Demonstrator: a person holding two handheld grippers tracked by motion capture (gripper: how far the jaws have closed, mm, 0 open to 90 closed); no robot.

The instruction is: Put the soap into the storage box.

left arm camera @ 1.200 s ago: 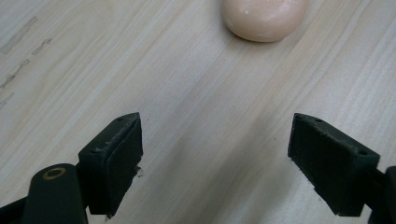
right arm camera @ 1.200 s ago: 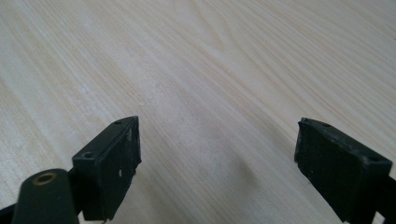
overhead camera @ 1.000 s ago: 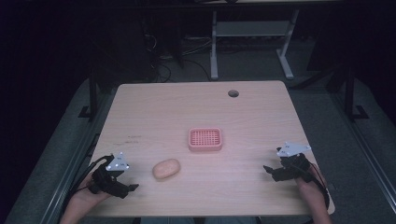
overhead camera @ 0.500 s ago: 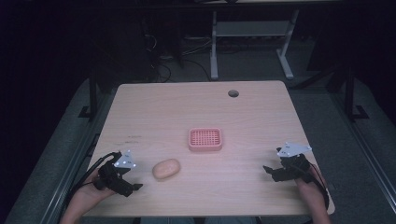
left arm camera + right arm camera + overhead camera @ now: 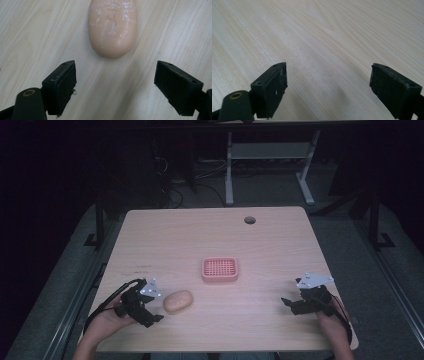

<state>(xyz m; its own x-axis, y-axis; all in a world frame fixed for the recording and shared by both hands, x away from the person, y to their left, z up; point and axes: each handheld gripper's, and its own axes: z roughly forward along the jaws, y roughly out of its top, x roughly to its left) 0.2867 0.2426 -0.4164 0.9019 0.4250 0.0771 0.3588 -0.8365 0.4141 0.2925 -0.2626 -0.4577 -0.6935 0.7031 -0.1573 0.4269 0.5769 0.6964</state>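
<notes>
A peach-coloured oval soap bar (image 5: 178,301) lies on the wooden table (image 5: 210,240) near the front left. My left gripper (image 5: 152,312) sits just left of it, open, its jaws pointing at the bar. In the left gripper view the soap bar (image 5: 112,26) lies just beyond the wide-open jaws, with nothing between them. A pink slotted soap dish (image 5: 219,269) rests at the table's middle. My right gripper (image 5: 287,305) is at the front right, open over bare wood, with a wide gap between its jaws in the right gripper view.
A round cable hole (image 5: 249,220) is in the table's far right part. Beyond the far edge stand desk legs (image 5: 229,167) and cables on a dark floor. Broad bare wood lies between the two grippers.
My left gripper has moved right along the front edge and now sits close to the soap bar. The right gripper has stayed in place.
</notes>
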